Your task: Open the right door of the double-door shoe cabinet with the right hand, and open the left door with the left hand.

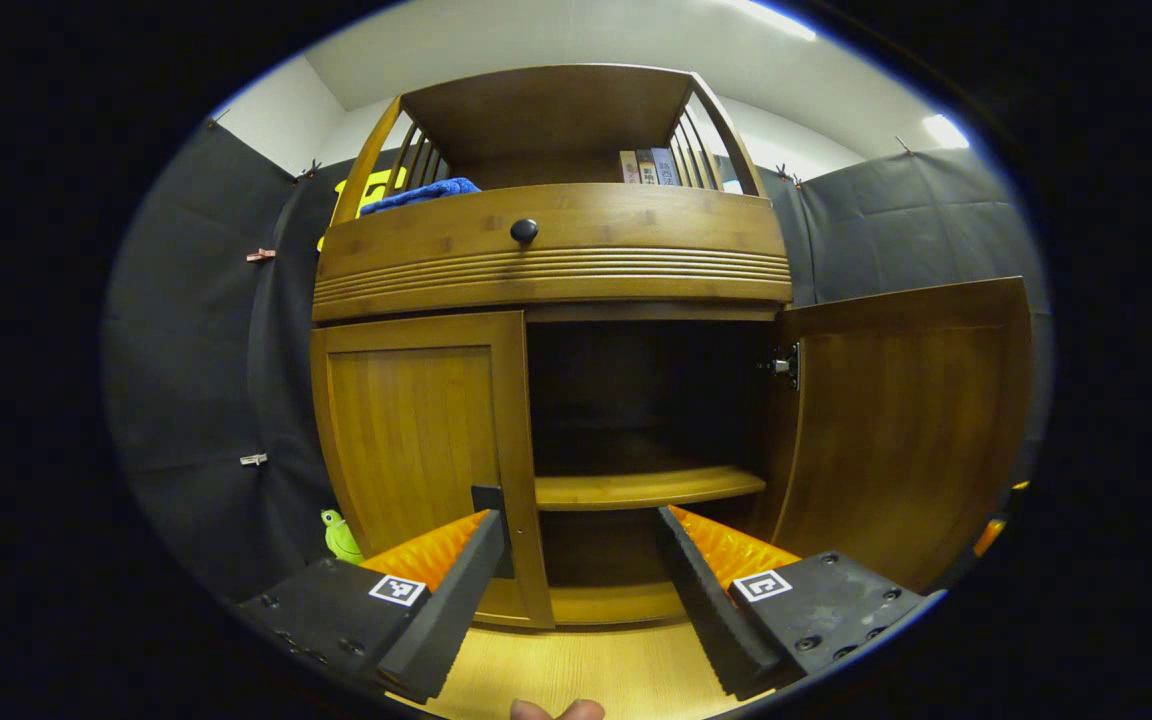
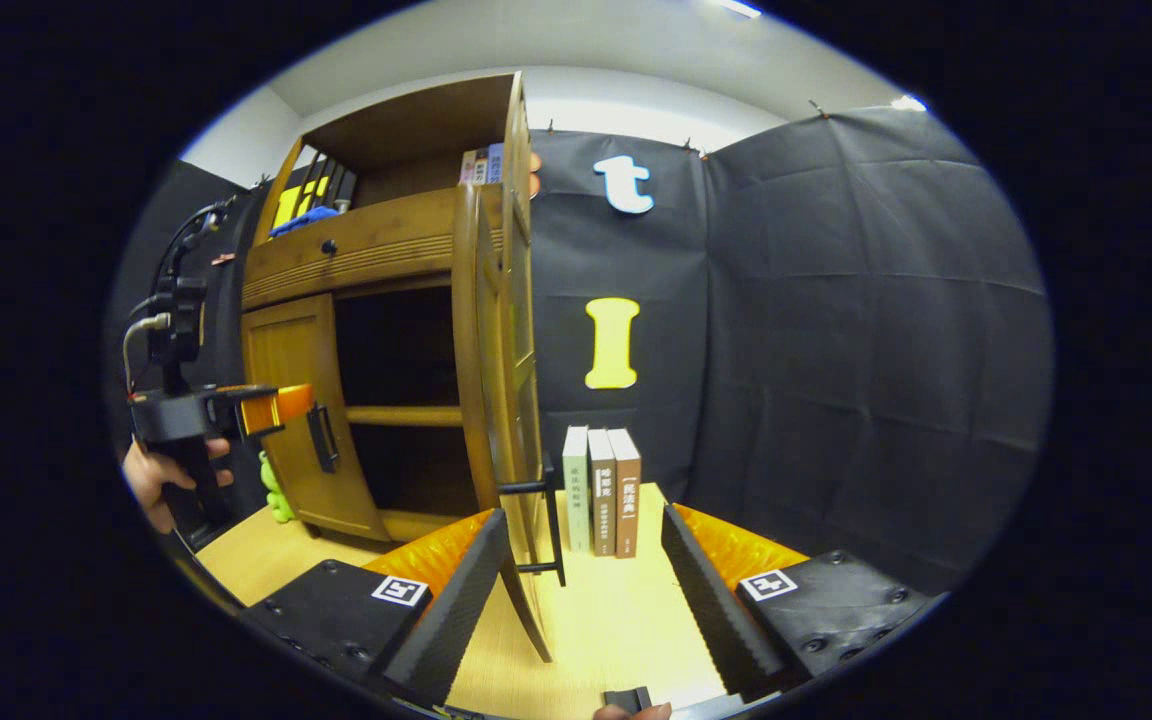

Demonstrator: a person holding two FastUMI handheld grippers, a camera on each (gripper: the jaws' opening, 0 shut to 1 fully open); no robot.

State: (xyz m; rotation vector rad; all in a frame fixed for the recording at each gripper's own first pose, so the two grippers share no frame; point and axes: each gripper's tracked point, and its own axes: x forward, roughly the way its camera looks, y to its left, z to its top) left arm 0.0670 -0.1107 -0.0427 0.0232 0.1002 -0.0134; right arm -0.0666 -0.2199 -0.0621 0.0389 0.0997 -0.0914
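The wooden shoe cabinet (image 1: 551,265) faces me in the left gripper view. Its left door (image 1: 416,450) is closed and its right door (image 1: 896,430) is swung wide open, so the dark inside and a shelf (image 1: 648,488) show. My left gripper (image 1: 581,560) is open, and its left finger sits just in front of the left door's dark handle (image 1: 489,497). In the right gripper view the right door (image 2: 496,380) stands edge-on. Its handle (image 2: 541,530) lies between the fingers of my open right gripper (image 2: 584,570), untouched. A hand (image 2: 161,480) holds the left gripper (image 2: 286,408) by the left door's handle (image 2: 321,437).
A drawer with a black knob (image 1: 524,231) runs above the doors. A blue cloth (image 1: 421,192) and books (image 1: 646,167) lie on the top shelf. Three books (image 2: 601,490) stand on the wooden floor right of the cabinet. A green toy (image 1: 341,537) sits at its left foot.
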